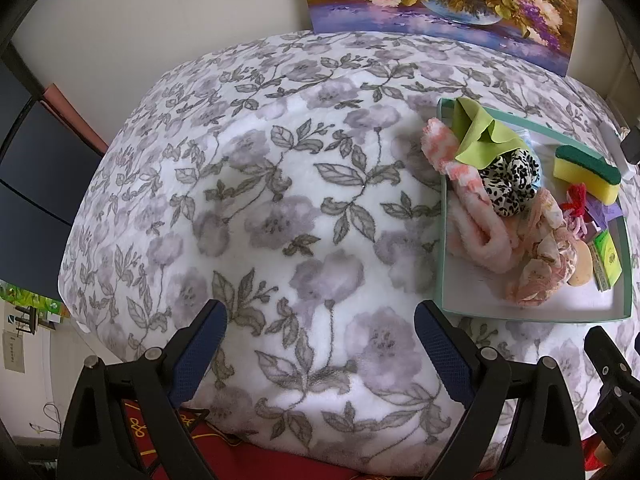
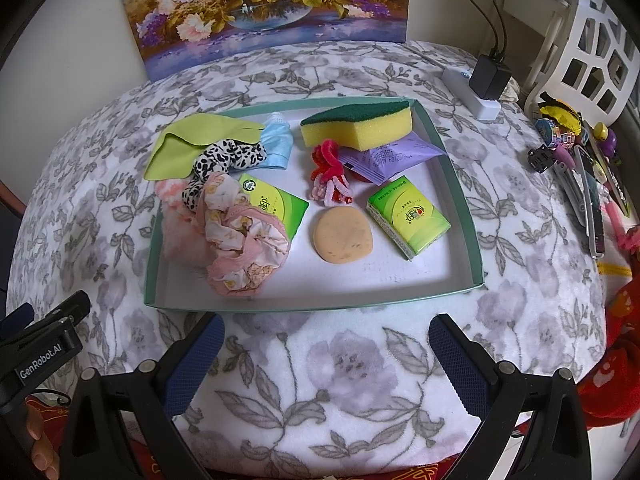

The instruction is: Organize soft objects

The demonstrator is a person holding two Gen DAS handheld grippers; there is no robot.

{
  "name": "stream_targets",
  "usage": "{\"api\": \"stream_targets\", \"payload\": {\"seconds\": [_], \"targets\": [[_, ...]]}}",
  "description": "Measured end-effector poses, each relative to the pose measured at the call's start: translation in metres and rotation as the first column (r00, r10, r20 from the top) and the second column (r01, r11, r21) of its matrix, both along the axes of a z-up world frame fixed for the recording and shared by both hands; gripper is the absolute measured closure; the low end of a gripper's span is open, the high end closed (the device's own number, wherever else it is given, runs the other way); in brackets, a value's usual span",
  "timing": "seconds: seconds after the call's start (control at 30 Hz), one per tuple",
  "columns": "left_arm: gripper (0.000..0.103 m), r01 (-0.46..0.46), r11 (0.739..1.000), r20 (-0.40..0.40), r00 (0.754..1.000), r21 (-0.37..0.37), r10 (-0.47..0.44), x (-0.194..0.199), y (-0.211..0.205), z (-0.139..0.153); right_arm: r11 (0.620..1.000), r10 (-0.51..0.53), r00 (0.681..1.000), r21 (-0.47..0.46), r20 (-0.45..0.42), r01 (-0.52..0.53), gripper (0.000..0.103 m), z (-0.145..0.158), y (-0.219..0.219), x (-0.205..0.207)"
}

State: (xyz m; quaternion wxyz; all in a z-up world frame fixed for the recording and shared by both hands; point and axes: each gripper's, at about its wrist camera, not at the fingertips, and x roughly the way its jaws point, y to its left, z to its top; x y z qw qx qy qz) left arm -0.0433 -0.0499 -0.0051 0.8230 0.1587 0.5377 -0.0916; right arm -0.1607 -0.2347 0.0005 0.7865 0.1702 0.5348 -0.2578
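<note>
Both grippers hang over a floral blanket (image 2: pixel 352 364), near its front edge, and each one has its fingers spread wide with nothing between them. The left gripper (image 1: pixel 320 344) is over bare blanket, well to the left of the tray (image 2: pixel 460 184). The right gripper (image 2: pixel 326 356) is just in front of the tray's near wall, apart from it.

The soft things all lie inside the tray, a shallow white one with a green rim. In the far right part a sponge (image 2: pixel 358 126) (yellow with a dark green top) rests partly on a purple packet (image 2: pixel 394 156). Just beside the packet, to the left, is a bundle of red and pink yarn (image 2: pixel 330 176). Near the middle lies a round beige puff (image 2: pixel 343 235), and to the right of it a green tissue pack (image 2: pixel 408 222). A second green pack (image 2: pixel 276 206) lies left of the puff, partly under a pink floral scrunchie (image 2: pixel 240 240).

The left side is more crowded — a green cloth (image 2: pixel 180 148) at the far corner, a blue mask (image 2: pixel 276 146) beside it, a leopard scrunchie (image 2: pixel 228 162) across both, and a fluffy pink sock (image 1: pixel 472 216) that hangs over the left rim.

A flower painting (image 2: pixel 260 12) leans on the wall behind the blanket.
</note>
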Motion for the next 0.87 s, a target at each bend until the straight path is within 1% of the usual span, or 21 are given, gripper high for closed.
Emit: {"api": "stream_targets", "payload": {"seconds": [0.87], "targets": [[0.008, -0.001, 1.000, 0.004, 1.000, -0.010, 0.001, 0.0004, 0.0000, 0.0010, 1.000, -0.001, 1.000, 0.001, 0.000, 0.001, 0.000, -0.0003, 0.0000, 0.0002]]}}
